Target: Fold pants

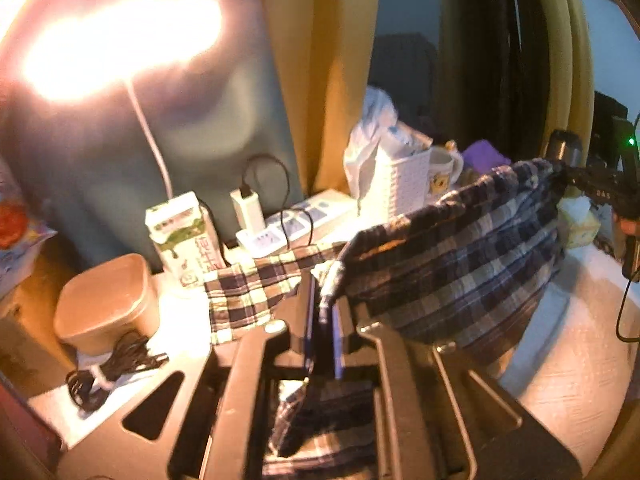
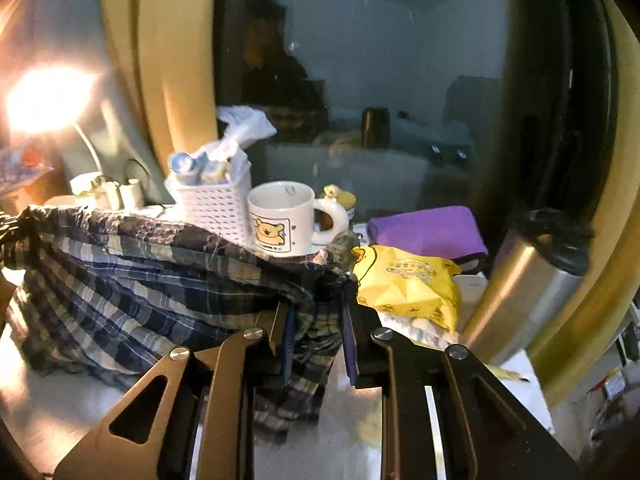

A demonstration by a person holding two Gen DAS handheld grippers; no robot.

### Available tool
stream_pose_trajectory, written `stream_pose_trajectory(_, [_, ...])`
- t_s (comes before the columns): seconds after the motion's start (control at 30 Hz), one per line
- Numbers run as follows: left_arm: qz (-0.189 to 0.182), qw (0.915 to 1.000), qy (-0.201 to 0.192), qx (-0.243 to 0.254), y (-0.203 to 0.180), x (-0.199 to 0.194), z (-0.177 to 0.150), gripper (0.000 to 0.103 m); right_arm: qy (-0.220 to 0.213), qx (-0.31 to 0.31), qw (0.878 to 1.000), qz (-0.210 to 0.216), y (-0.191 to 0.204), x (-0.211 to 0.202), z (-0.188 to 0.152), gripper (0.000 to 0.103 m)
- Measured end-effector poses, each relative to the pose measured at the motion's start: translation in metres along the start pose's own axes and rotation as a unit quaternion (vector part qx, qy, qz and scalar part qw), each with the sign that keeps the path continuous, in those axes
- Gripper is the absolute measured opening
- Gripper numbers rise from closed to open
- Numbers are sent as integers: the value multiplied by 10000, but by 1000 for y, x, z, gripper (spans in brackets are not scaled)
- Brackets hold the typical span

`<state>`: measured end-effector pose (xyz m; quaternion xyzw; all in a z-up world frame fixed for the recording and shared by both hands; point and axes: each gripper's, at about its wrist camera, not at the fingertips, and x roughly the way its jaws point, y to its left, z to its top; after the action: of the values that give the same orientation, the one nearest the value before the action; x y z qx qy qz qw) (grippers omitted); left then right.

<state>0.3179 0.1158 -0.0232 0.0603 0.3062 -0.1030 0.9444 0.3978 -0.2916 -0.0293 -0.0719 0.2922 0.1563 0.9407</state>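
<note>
The plaid blue-and-white pants [image 1: 460, 248] hang by the waistband, stretched between both grippers above the white table [image 1: 568, 360]. My left gripper [image 1: 326, 304] is shut on one corner of the waistband, with cloth pinched between its nearly touching pads. A pant leg [image 1: 248, 288] trails toward the milk carton. In the right wrist view my right gripper [image 2: 316, 320] is shut on the bunched opposite corner of the pants [image 2: 140, 280], and cloth droops below its jaws. The right gripper [image 1: 588, 188] also shows at the far right of the left wrist view.
Behind the pants stand a white basket [image 2: 216, 208], a bear mug [image 2: 280, 216], a yellow packet [image 2: 408, 284], a purple cloth [image 2: 428, 232] and a steel flask [image 2: 528, 280]. At the left are a milk carton [image 1: 184, 240], a brown box [image 1: 108, 300], a coiled cable [image 1: 108, 376] and a power strip [image 1: 280, 228].
</note>
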Motion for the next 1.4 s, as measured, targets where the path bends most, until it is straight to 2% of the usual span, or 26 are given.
stream_pose_trajectory(0.13, [-59, 9995, 246, -166, 22, 40, 4, 12, 270, -70, 9996, -76, 5, 44, 4, 22])
stream_pose_trajectory(0.3, [336, 9985, 370, -222, 42, 76, 9, 14, 539, -67, 9983, -218, 7, 84, 7, 21])
stream_pose_trajectory(0.43, [677, 9950, 451, -580, 70, 80, 8, 16, 757, -196, 9963, -353, 11, 103, 6, 21])
stream_pose_trajectory(0.5, [719, 9941, 483, -658, 76, 73, 3, 18, 805, -333, 9955, -360, 17, 107, 7, 21])
stream_pose_trajectory(0.57, [617, 9940, 510, -747, 80, 64, -5, 25, 854, -505, 9944, -358, 23, 110, 6, 27])
stream_pose_trajectory(0.63, [504, 9936, 487, -881, 83, 57, -13, 41, 929, -560, 9933, -407, 27, 114, 4, 52])
stream_pose_trajectory(0.7, [375, 9926, 510, -1033, 87, 54, -23, 54, 910, -519, 9934, -465, 27, 113, 5, 63])
stream_pose_trajectory(0.8, [323, 9911, 824, -998, 87, 64, -34, 64, 838, -481, 9944, -428, 29, 99, 7, 65])
stream_pose_trajectory(0.97, [676, 9838, 1283, -1054, 85, 81, -45, 64, 846, -444, 9950, -285, 35, 78, 2, 65])
stream_pose_trajectory(1.13, [370, 9898, 928, -1013, 56, 35, -40, 64, 961, -297, 9949, -53, 40, 52, -19, 65])
stream_pose_trajectory(1.2, [82, 9917, 870, -938, 31, 13, -45, 64, 998, -226, 9947, 0, 42, 44, -25, 65])
stream_pose_trajectory(1.27, [-142, 9924, 851, -873, 9, -4, -54, 64, 1017, -117, 9947, 30, 41, 33, -31, 65])
stream_pose_trajectory(1.4, [-743, 9885, 1001, -857, -50, -31, -83, 64, 1077, -56, 9942, -60, 36, 20, -43, 65])
